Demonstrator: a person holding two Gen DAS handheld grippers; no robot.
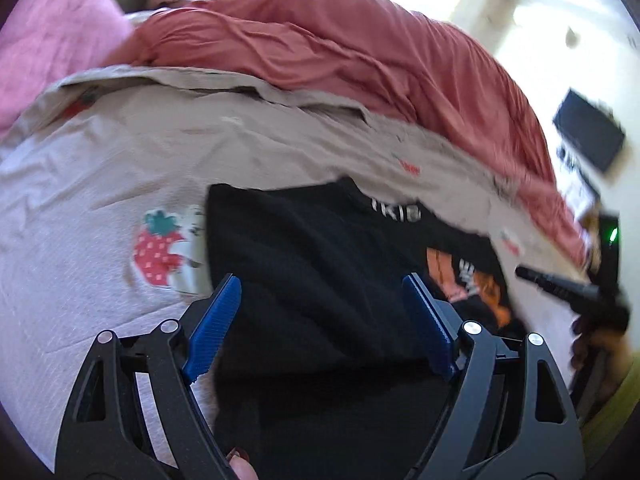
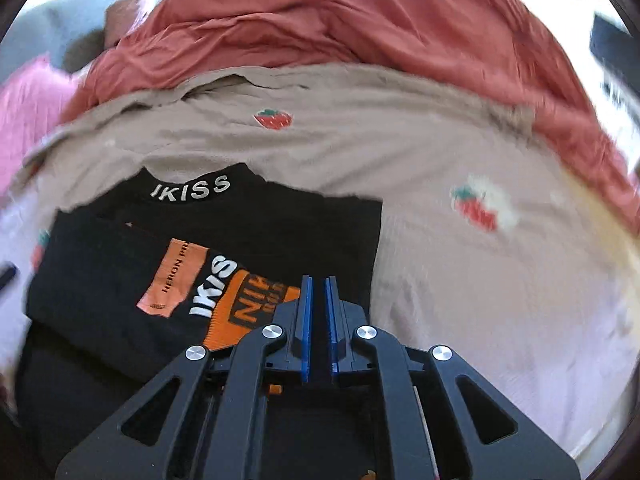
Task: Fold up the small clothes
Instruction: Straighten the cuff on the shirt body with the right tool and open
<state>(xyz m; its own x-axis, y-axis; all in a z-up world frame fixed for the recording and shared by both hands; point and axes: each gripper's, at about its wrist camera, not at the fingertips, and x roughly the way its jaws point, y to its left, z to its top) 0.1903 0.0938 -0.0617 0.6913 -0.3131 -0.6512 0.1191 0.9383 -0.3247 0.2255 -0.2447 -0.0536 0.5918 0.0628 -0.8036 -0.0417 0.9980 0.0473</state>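
Note:
A small black shirt (image 2: 280, 224) with white "IKISS" lettering and orange print lies partly folded on the bed. It also shows in the left wrist view (image 1: 312, 248). My left gripper (image 1: 322, 280) is open, with its blue fingers spread wide just above the shirt's left part and nothing between them. My right gripper (image 2: 319, 280) has its blue fingers nearly together, over the shirt's lower right part beside the orange print; no cloth shows between them. The right gripper also appears in the left wrist view (image 1: 532, 274) at the far right.
The shirt lies on a pale pink-beige sheet (image 2: 460, 280) with strawberry prints (image 1: 160, 252). A bunched red-pink duvet (image 2: 340, 24) lies behind it. A pink cloth (image 1: 52, 48) is at the far left. A dark box (image 1: 588, 136) sits off the bed at right.

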